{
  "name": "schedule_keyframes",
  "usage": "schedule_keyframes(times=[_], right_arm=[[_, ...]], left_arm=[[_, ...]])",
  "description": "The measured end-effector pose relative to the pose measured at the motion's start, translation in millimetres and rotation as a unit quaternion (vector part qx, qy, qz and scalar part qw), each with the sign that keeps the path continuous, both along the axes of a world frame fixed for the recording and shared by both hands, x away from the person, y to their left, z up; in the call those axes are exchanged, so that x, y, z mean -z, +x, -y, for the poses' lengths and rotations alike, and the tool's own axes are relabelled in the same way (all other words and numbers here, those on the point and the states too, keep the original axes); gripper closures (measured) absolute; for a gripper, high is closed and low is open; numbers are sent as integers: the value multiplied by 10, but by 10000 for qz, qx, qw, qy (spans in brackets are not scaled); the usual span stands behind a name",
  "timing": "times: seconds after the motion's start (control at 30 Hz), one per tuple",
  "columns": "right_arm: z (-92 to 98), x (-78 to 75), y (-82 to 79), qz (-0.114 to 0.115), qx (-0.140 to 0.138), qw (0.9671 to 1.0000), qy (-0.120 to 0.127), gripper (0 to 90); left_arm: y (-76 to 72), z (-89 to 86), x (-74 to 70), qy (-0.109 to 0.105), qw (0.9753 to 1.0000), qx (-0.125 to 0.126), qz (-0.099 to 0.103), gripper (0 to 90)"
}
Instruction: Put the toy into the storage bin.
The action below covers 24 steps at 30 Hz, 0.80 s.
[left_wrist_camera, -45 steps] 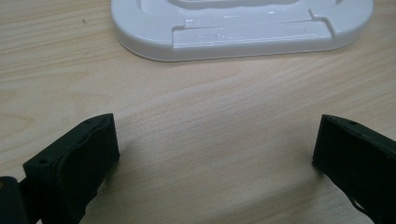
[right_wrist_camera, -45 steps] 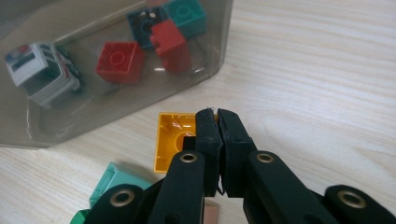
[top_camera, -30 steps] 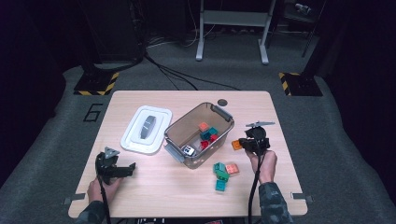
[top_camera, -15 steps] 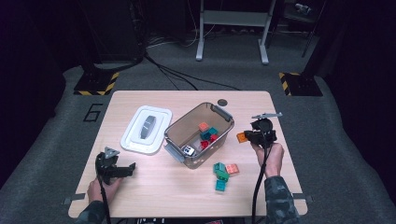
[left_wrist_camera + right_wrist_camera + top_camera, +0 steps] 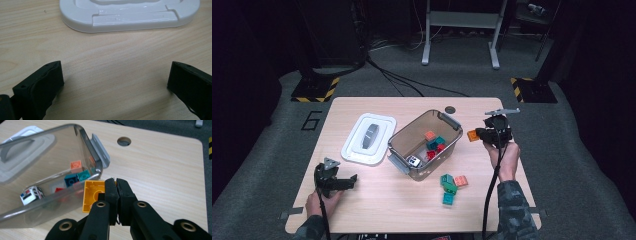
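Pale wooden table [image 5: 377, 200] over dark grey floor; left gripper [image 5: 343, 183] low at near-left, jaws wide apart, nothing between; white plastic lid [image 5: 369, 138] flat beyond it; clear plastic bin [image 5: 425, 144] mid-table, coloured blocks inside; right gripper [image 5: 115, 185] clamped on orange plastic block [image 5: 93, 195], raised just beside bin's right rim.

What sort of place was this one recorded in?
Probably a lab or studio set up for recording, not a home: a lone wooden table on grey carpet, dark surroundings, cables across the floor, hazard-striped stand bases, and a metal frame behind.
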State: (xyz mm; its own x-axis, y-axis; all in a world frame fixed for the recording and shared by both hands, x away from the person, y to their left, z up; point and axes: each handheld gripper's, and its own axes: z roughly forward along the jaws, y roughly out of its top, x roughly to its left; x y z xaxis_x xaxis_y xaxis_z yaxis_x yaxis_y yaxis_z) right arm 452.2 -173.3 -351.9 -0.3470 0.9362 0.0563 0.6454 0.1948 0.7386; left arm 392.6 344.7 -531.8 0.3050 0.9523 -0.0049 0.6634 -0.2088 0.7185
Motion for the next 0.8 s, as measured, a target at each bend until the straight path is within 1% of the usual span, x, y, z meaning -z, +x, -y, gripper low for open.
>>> schedule_keyframes(times=[0.03, 0.1, 0.2, 0.23, 0.3, 0.47, 0.53, 0.57, 0.63, 0.7, 0.8], right_arm=[[-16, -29, 8, 7, -9, 10000, 0, 885], [-36, -80, 26, 91, -41, 9999, -20, 885], [-95, -139, 77, 90, -93, 9999, -20, 885], [-108, -145, 93, 113, -112, 9999, -41, 885], [-158, -156, 129, 80, -127, 9999, -33, 884], [-303, -136, 236, 68, -307, 9994, -116, 884], [-373, -119, 277, 4, -347, 9993, -115, 884], [-404, -109, 304, 22, -399, 9991, -149, 884], [-471, -91, 345, -17, -437, 9988, -206, 884], [-523, -54, 388, -32, -519, 9984, -233, 884], [-589, 16, 433, -146, -509, 9981, -303, 883]], left_arm=[[0, 0, 0, 1, 10000, 0, 0, 0], [0, 0, 0, 0, 10000, 1, -2, 0], [0, 0, 0, 2, 10000, 1, -1, 0], [0, 0, 0, -2, 10000, 0, 0, 0], [0, 0, 0, -2, 10000, 0, -2, 0], [0, -1, 0, 2, 10000, 1, -1, 0], [0, 0, 0, -3, 10000, -2, -1, 0], [0, 0, 0, -3, 10000, -1, -1, 0], [0, 0, 0, -3, 10000, -1, 0, 0], [0, 0, 0, -4, 10000, -4, 0, 0], [0, 0, 0, -2, 10000, 1, -2, 0]])
